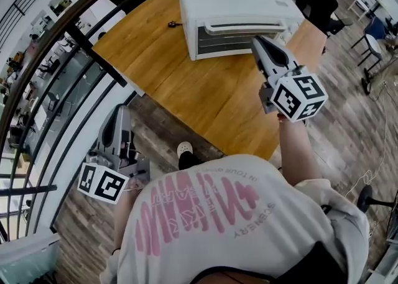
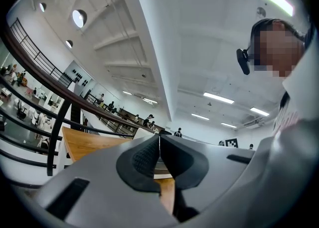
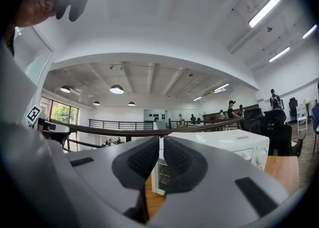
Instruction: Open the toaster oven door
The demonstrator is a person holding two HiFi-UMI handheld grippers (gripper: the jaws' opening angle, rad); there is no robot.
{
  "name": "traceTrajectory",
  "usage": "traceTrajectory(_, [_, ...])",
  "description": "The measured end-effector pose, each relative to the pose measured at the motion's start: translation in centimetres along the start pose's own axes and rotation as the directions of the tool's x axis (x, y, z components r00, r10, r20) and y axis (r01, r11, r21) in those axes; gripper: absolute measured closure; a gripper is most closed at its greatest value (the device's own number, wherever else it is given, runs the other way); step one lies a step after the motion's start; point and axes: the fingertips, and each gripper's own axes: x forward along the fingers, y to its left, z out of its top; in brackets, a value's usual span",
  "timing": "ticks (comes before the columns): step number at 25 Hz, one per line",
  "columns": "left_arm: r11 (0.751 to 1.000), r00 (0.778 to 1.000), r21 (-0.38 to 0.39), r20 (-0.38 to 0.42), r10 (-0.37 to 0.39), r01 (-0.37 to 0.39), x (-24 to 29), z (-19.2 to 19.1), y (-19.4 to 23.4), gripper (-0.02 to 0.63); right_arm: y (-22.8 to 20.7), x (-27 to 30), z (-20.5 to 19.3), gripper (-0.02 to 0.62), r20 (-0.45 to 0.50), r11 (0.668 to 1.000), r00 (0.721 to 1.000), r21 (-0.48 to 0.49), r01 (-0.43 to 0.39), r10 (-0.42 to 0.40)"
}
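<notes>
Place: toaster oven (image 1: pixel 239 12) on far part of wooden table (image 1: pixel 205 90), door closed | Claws: right gripper (image 1: pixel 257 41) just before handle (image 1: pixel 245 27), jaws almost together, empty; left gripper (image 1: pixel 121 110) well apart from table, pressed together, empty | Handling: probably light box, stiff door — may slide when pulled; smooth handle, best pinched mid-bar

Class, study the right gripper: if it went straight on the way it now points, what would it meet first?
Most likely the toaster oven. The right gripper aims roughly level at its white front, around the door. Nothing shows in between, though depth is hard to judge.
</notes>
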Motion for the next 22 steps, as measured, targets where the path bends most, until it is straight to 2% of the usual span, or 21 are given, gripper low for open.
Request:
traceTrajectory(3, [1.0, 1.0, -0.001, 0.003, 0.018, -0.018, -0.2, 0.4, 1.5, 0.584, -0.6, 1.3, 0.5, 0.558, -0.023, 0.999, 1.0, -0.046, -0.003, 0.002])
traceTrajectory(6, [0.999, 0.999, -0.015, 0.006, 0.034, -0.034, -0.4, 0.5, 2.9, 0.584, -0.6, 2.9, 0.5, 0.558, -0.061, 0.997, 0.997, -0.065, -0.049, 0.045])
traceTrajectory(9, [0.999, 0.999, -0.02, 0.003, 0.041, -0.041, -0.5, 0.4, 3.5, 0.584, -0.8, 4.5, -0.7, 0.548, -0.133, 0.989, 0.989, -0.124, -0.086, 0.069])
traceTrajectory(11, [0.999, 0.999, -0.023, -0.002, 0.045, -0.045, -0.6, 0.2, 3.8, 0.584, -0.9, 5.5, -1.7, 0.515, -0.191, 0.979, 0.978, -0.17, -0.114, 0.08])
traceTrajectory(14, [0.998, 0.998, -0.032, -0.006, 0.06, -0.06, -1.1, 0.0, 4.3, 0.584, -0.9, 6.7, -3.2, 0.488, -0.277, 0.955, 0.957, -0.249, -0.161, 0.089])
traceTrajectory(18, [0.996, 0.997, -0.041, -0.009, 0.078, -0.078, -1.8, -0.4, 4.8, 0.584, -1.1, 8.1, -5.3, 0.443, -0.383, 0.904, 0.922, -0.371, -0.212, 0.059])
traceTrajectory(22, [0.995, 0.996, -0.048, -0.008, 0.09, -0.091, -2.3, -0.5, 5.0, 0.584, -1.4, 9.0, -6.1, 0.437, -0.416, 0.884, 0.909, -0.413, -0.221, 0.033])
